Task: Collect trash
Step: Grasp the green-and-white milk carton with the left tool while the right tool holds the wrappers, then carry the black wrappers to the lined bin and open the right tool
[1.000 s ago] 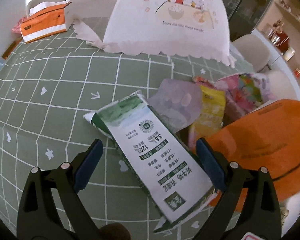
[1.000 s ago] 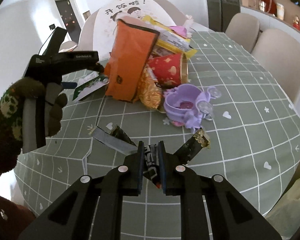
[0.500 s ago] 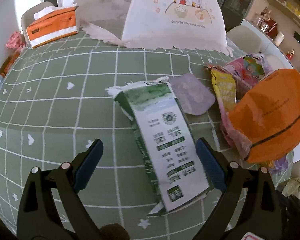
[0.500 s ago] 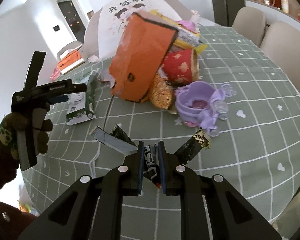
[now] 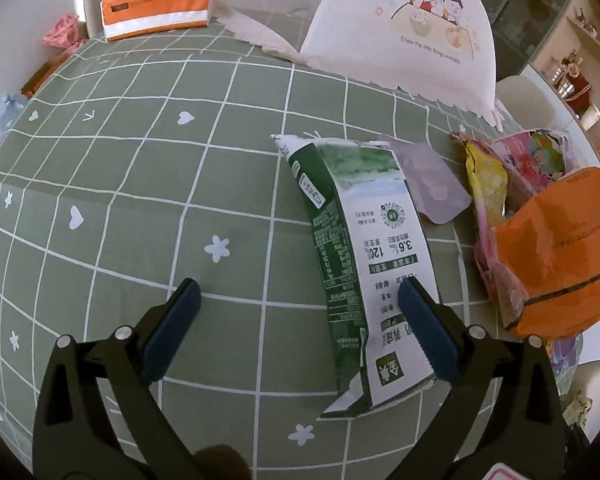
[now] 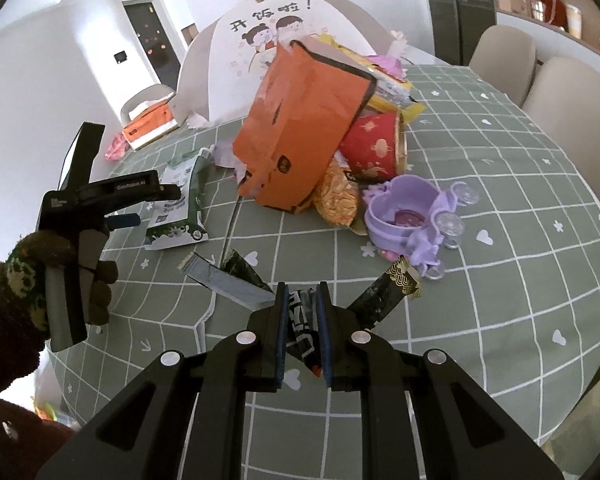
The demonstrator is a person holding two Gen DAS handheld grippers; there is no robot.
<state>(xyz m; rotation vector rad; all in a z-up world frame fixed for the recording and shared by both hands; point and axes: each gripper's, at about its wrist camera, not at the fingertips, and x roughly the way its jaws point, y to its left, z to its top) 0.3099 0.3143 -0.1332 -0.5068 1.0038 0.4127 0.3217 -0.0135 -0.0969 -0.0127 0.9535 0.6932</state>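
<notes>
Trash lies scattered on the green checked surface (image 5: 132, 184). Nearest the left gripper (image 5: 296, 320) is a flattened green-and-white carton (image 5: 364, 256), lying on its side just beside the heap around the orange bag (image 5: 560, 256). The left gripper is spread wide and holds nothing; its right pad (image 5: 424, 328) hangs over the carton's printed face, its left pad over bare cloth. The carton looks empty and crushed, so it should be light, thin-walled and easily creased; its coated skin may be slippery. A pinch across the long folded edge or the torn bottom corner looks better than pressing the flat face.

The right gripper (image 6: 303, 316) is clenched on a dark wrapper (image 6: 300, 320), a limp foil strip whose ends stick out either side, above the surface near the purple toy (image 6: 404, 220).
</notes>
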